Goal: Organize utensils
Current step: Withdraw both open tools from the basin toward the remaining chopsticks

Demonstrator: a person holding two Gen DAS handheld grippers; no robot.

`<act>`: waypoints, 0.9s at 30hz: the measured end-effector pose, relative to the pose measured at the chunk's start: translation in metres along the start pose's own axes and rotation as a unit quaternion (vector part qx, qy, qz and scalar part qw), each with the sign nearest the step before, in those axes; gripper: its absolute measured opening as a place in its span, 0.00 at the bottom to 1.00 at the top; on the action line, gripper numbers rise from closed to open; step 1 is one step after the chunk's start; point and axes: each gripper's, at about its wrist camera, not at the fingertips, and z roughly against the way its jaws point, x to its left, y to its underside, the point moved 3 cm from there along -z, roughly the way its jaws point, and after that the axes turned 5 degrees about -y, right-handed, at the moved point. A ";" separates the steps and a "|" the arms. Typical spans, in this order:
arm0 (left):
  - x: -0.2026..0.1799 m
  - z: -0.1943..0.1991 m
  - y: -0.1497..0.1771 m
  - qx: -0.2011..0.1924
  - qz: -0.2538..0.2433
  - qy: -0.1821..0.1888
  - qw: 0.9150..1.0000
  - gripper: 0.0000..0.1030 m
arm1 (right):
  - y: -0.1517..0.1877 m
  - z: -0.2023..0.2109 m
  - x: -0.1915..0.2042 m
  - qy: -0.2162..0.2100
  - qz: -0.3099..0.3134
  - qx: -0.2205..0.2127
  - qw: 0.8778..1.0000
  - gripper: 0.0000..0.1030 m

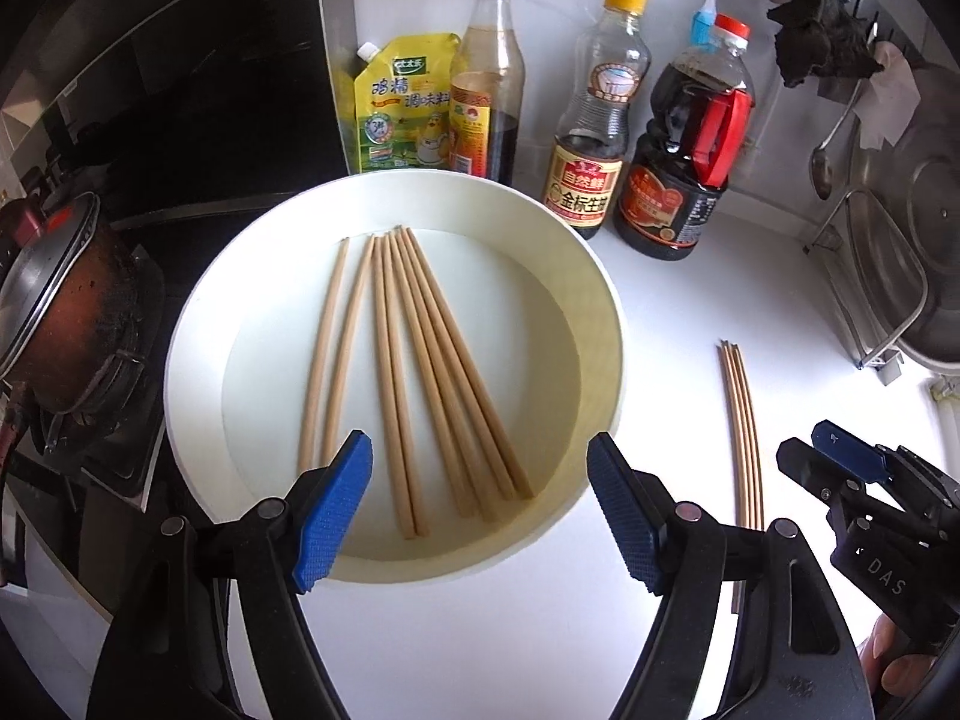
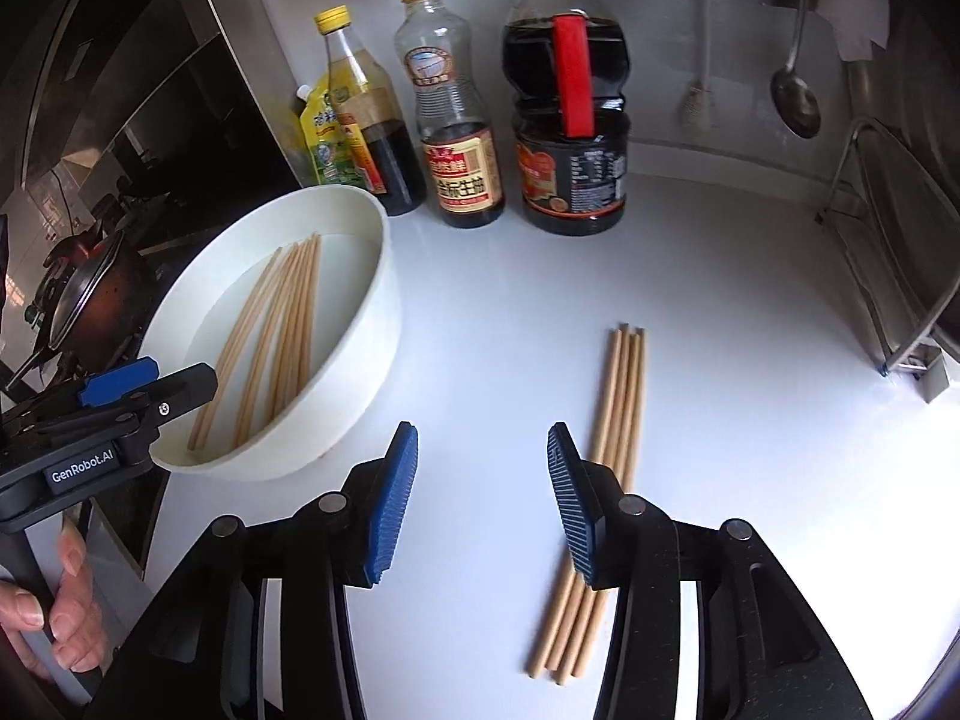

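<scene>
A white round basin holds several loose wooden chopsticks; it also shows in the right wrist view with its chopsticks. A small bundle of chopsticks lies on the white counter to the basin's right, also in the left wrist view. My left gripper is open and empty, hovering over the basin's near rim. My right gripper is open and empty just above the counter, its right finger over the bundle's near part.
Three sauce bottles and a yellow seasoning pouch stand behind the basin. A gas stove with a pot is at left. A metal rack and hanging ladle are at right.
</scene>
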 end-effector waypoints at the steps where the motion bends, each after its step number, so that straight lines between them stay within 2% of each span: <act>1: -0.005 0.001 0.002 0.000 -0.002 0.004 1.000 0.74 | 0.004 0.002 -0.007 0.006 -0.004 0.000 1.000 0.42; 13: -0.071 0.002 0.022 0.005 -0.047 0.043 0.998 0.76 | 0.055 0.006 -0.073 0.065 -0.045 0.015 0.997 0.48; 19: -0.090 -0.002 0.033 0.009 -0.063 0.046 0.997 0.79 | 0.072 -0.008 -0.084 0.063 -0.050 0.029 0.996 0.51; 27: -0.090 -0.011 0.041 0.019 -0.060 0.039 0.997 0.79 | 0.077 -0.034 -0.086 0.059 -0.054 0.040 0.996 0.52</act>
